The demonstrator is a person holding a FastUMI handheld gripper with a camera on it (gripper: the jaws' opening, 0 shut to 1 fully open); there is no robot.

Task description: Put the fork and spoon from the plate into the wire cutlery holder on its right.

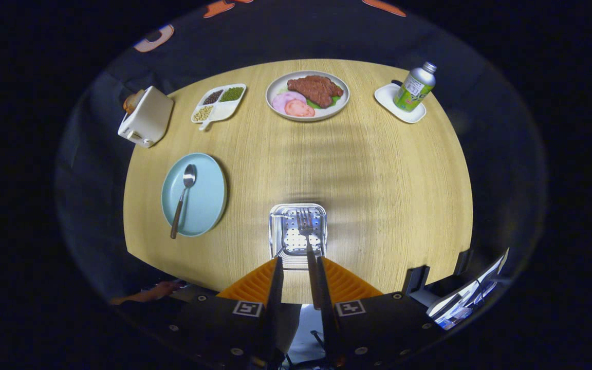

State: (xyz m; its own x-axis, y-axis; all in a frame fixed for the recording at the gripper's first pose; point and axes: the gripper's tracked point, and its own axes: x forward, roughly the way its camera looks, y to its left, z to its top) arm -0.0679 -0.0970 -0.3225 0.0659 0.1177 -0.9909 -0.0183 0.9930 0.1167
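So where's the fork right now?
The fork hangs tines-down over the wire cutlery holder, just ahead of the claw, to the right of the blue plate.

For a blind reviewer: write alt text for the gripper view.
The hand-held gripper, fingers open, hangs above the wire cutlery holder, where the fork stands against one finger. The spoon lies on the blue plate.

A round, pale wood-grain table [378, 169] stands under bright overhead light, beyond the fingers; dark black cloth wall [296, 36] hangs behind it.
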